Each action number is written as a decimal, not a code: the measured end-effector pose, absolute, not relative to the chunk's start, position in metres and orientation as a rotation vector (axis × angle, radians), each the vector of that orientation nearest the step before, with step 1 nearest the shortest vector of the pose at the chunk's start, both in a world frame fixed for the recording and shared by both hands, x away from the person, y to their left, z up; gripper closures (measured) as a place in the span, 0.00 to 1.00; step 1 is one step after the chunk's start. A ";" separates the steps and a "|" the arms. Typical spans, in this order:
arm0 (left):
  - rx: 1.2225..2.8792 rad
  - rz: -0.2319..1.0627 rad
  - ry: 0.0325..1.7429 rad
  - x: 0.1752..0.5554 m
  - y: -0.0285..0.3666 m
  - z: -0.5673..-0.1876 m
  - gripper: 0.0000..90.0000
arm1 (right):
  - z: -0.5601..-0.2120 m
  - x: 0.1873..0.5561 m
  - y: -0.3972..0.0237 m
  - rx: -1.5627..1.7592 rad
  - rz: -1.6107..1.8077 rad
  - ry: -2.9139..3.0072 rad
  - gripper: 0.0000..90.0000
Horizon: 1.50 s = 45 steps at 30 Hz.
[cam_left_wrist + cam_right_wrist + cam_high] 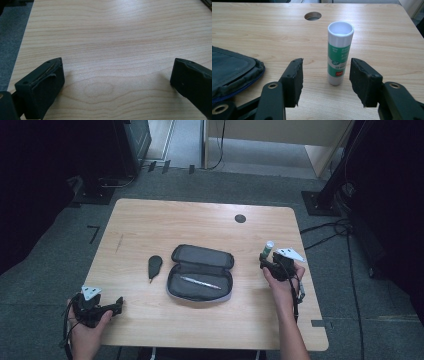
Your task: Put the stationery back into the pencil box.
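Glue stick [340,53] stands upright between right gripper [325,80] jaws, pads not touching yet (long axis vertical), just right of pencil case [201,272]. Left gripper [117,82] gapes wide over bare table [150,220], well left of case, holding nothing.

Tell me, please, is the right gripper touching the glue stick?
Apart. The right gripper view shows bare table on both sides of the glue stick, between it and the right gripper's open jaws.

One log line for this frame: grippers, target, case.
right gripper: open, fingers flank upright glue stick, no contact | left gripper: open, over bare table | pencil case: unzipped, pen inside
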State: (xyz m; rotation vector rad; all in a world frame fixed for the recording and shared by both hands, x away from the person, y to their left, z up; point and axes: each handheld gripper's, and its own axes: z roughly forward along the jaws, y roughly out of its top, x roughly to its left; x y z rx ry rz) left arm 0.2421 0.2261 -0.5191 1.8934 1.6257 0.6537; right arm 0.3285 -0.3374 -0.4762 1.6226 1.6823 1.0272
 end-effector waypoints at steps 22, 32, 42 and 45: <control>1.894 0.655 1.625 0.242 0.226 -0.519 0.00 | -0.476 0.361 -0.339 1.665 0.958 1.651 0.58; 1.895 0.655 1.625 0.242 0.226 -0.519 0.00 | -0.475 0.367 -0.337 1.639 0.922 1.642 0.69; 1.895 0.655 1.625 0.242 0.226 -0.519 0.00 | -0.471 0.361 -0.335 1.605 0.941 1.679 0.74; 1.894 0.655 1.625 0.242 0.226 -0.519 0.00 | -0.468 0.355 -0.333 1.589 0.950 1.689 0.74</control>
